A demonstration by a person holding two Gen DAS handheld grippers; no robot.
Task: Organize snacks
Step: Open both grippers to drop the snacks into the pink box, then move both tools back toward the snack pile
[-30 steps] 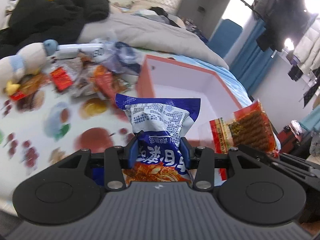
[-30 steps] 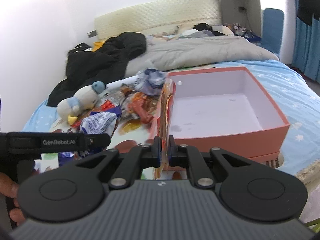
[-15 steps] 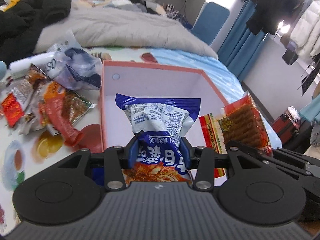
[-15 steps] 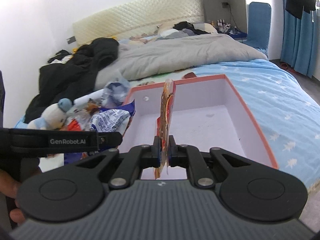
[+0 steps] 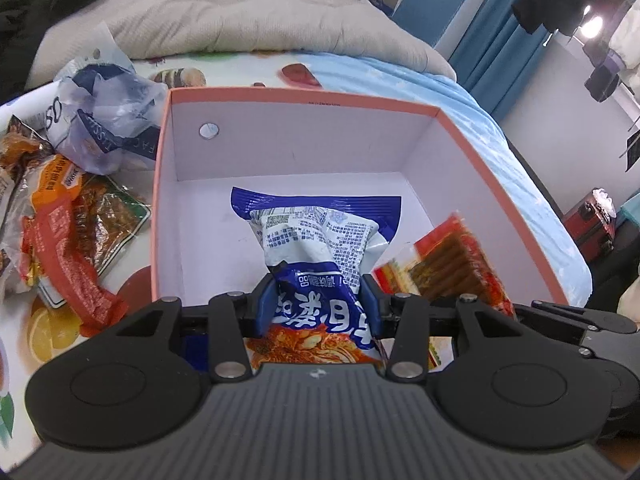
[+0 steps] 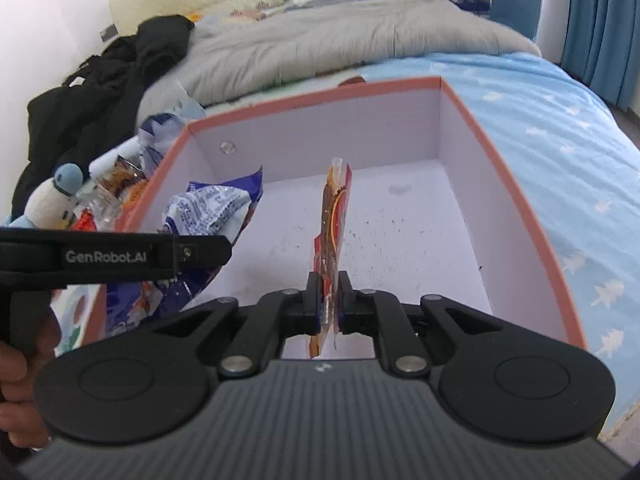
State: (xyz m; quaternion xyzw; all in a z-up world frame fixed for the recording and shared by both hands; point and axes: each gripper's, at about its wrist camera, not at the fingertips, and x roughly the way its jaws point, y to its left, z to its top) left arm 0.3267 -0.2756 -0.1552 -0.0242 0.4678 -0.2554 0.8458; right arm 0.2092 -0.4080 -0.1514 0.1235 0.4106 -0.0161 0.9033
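An open orange box with a white inside lies on the bed. My left gripper is shut on a blue and white snack bag and holds it over the box's near left part; the bag also shows in the right wrist view. My right gripper is shut on a flat red packet of brown sticks, held edge-on above the box floor. That packet shows in the left wrist view, to the right of the blue bag.
Several loose snack packets and a crumpled clear and blue bag lie left of the box. A plush toy and black clothes are further left. A grey duvet lies behind the box.
Both grippers have moved forward and to the right with their packets, from beside the box to over its inside. The box now fills both views.
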